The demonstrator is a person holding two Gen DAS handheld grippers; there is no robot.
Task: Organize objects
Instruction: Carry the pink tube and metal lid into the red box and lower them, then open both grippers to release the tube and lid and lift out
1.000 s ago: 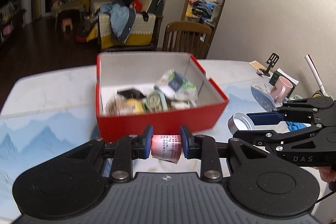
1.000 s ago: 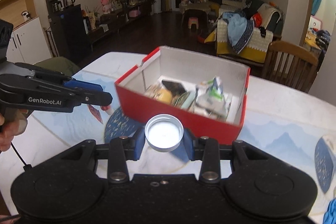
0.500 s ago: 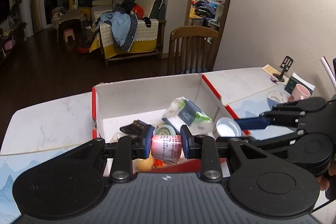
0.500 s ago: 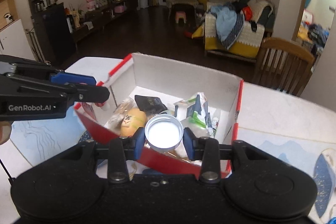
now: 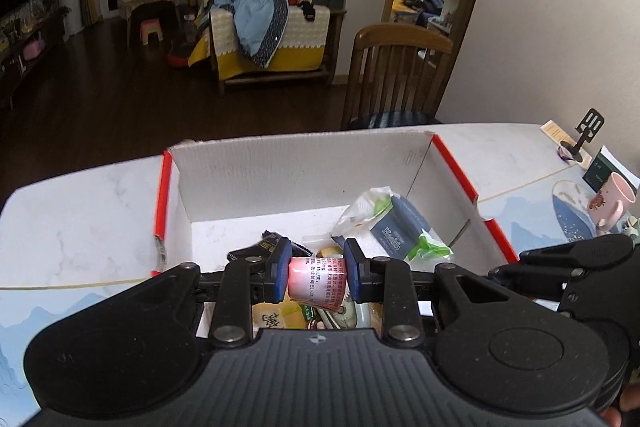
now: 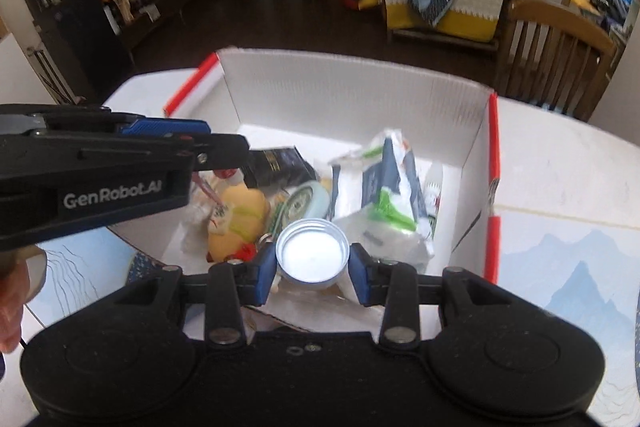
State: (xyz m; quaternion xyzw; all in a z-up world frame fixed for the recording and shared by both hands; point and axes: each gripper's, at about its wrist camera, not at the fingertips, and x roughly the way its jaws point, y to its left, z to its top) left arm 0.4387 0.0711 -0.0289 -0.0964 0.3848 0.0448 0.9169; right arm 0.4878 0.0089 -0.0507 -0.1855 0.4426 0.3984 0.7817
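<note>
A red cardboard box (image 5: pixel 456 171) with white inner walls (image 6: pixel 352 95) lies open on the table, holding several packets and small items. My left gripper (image 5: pixel 316 277) is shut on a small pink bottle (image 5: pixel 316 281) with printed text, held over the box's near part. My right gripper (image 6: pixel 313 269) is shut on a round metal lid (image 6: pixel 312 255), white inside, also over the box's near edge. In the right wrist view the left gripper (image 6: pixel 224 151) reaches in from the left above the box's contents. In the left wrist view the right gripper's body shows at the right.
In the box lie a white-and-green packet (image 6: pixel 392 195), a yellow plush toy (image 6: pixel 240 215), a round tin (image 6: pixel 308 199) and a dark packet (image 6: pixel 280 163). A pink mug (image 5: pixel 610 203) and a phone stand (image 5: pixel 586 135) sit at the table's right. A wooden chair (image 5: pixel 396 75) stands beyond the table.
Both grippers have moved forward from in front of the box to over its open top, each still holding its item. The box now fills more of both views.
</note>
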